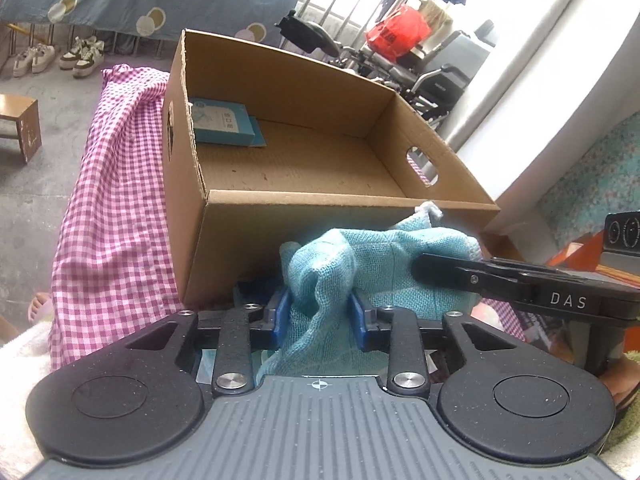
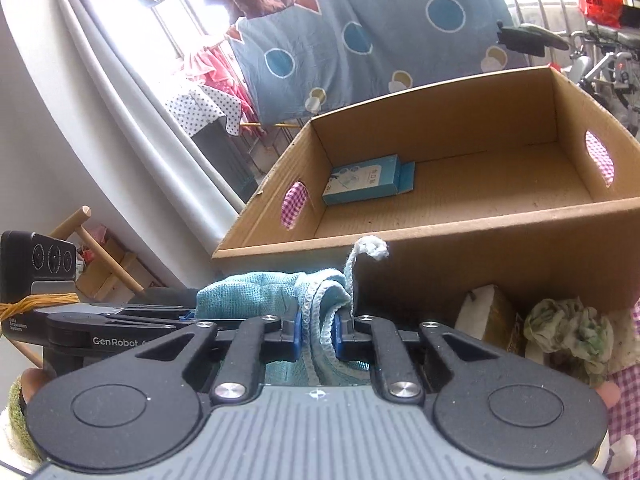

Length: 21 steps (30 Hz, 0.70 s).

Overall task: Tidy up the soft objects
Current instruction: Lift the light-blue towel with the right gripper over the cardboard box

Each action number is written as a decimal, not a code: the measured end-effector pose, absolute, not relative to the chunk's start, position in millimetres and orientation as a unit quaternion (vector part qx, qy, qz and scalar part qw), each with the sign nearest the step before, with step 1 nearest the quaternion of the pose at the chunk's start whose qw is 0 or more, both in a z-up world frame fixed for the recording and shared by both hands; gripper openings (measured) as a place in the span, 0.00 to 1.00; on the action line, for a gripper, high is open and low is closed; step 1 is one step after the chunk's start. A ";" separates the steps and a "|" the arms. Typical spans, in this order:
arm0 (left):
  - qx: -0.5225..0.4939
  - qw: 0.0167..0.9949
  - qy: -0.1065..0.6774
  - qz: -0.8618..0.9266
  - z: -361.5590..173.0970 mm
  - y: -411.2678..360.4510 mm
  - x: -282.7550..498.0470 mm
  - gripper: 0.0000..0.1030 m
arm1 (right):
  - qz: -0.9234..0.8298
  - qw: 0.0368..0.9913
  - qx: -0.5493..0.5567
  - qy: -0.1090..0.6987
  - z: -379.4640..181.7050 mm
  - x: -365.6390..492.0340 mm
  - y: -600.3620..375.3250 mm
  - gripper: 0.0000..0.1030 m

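One teal cloth, loosely woven and bunched with a white cord, is clamped by both the left hand-held gripper and the right hand-held gripper, just before one box.

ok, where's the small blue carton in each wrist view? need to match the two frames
Left wrist: small blue carton sits left of centre, leaning in the far-left corner inside the cardboard box.
Right wrist: the carton is just above centre, against the box's left inner wall.
Shared landmark: the teal cloth in front of the box, gripped in both views.
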<state>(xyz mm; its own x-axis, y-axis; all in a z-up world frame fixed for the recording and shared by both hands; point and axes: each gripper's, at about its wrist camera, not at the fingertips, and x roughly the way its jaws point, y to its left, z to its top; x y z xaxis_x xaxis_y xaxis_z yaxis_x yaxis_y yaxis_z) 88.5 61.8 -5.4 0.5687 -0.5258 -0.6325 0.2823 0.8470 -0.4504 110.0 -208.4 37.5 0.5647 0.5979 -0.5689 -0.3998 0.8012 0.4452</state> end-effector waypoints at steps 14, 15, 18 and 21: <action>-0.169 0.881 0.371 -0.238 44.6 65.3 89.8 0.17 | 0.327 0.887 0.116 0.306 92.0 99.6 -204.5 0.11; -0.171 0.880 0.374 -0.239 50.6 65.2 95.8 0.17 | 0.330 0.885 0.117 0.306 97.6 103.7 -204.9 0.11; -0.171 0.876 0.379 -0.245 69.7 62.0 118.1 0.17 | 0.341 0.876 0.130 0.316 118.4 126.6 -210.1 0.11; -0.165 0.880 0.371 -0.244 92.7 57.0 146.2 0.17 | 0.356 0.866 0.141 0.323 142.3 158.1 -214.6 0.11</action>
<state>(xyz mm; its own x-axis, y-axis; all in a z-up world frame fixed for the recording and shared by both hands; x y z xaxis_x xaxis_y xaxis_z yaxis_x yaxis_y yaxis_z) 146.2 57.0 92.7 0.6053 -0.5526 -0.5729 0.3069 0.8261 -0.4726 158.1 -214.6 142.3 0.5381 0.7073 -0.4585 -0.5251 0.7068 0.4740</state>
